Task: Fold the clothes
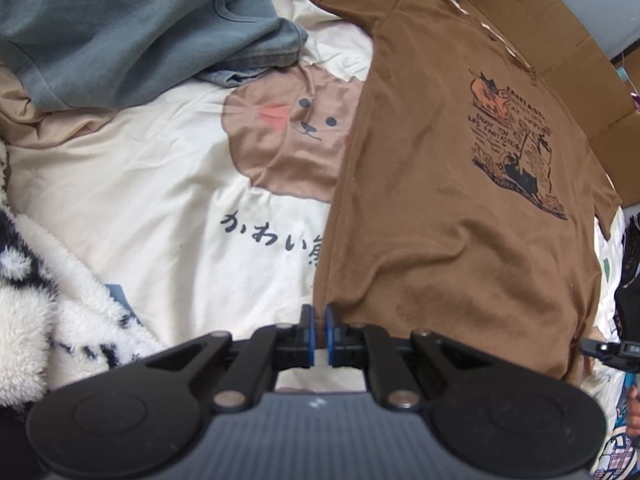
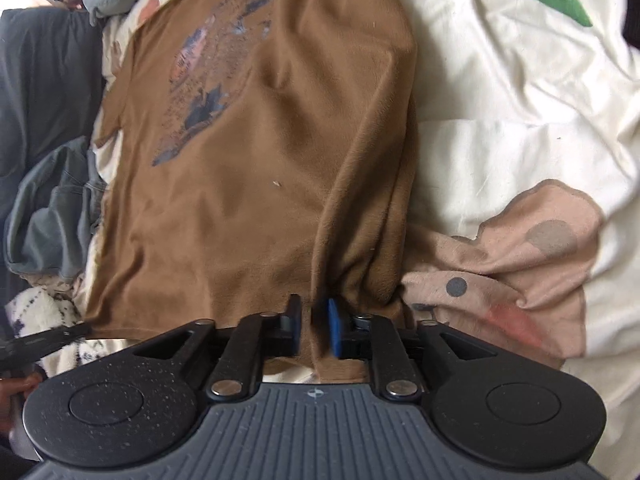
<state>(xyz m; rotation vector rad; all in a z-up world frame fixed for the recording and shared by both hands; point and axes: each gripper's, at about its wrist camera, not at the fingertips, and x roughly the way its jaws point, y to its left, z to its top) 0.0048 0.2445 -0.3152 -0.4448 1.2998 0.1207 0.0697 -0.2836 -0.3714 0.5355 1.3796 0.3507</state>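
Brown T-shirt [image 1: 440, 220] lies spread print-up on the bed cover [image 1: 160, 208], no fold yet visible. Left gripper [image 1: 319, 334] fingers pinched at its hem corner; right gripper [image 2: 314, 334] fingers slightly parted around a hem fold.

Soft even daylight, faint shadows, no glare; heavy fisheye warp, edges slightly blurred.

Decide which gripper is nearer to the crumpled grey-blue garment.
Left. The left gripper pinches the brown T-shirt's hem corner on the crumpled grey-blue garment's side; the right gripper sits at the opposite corner.
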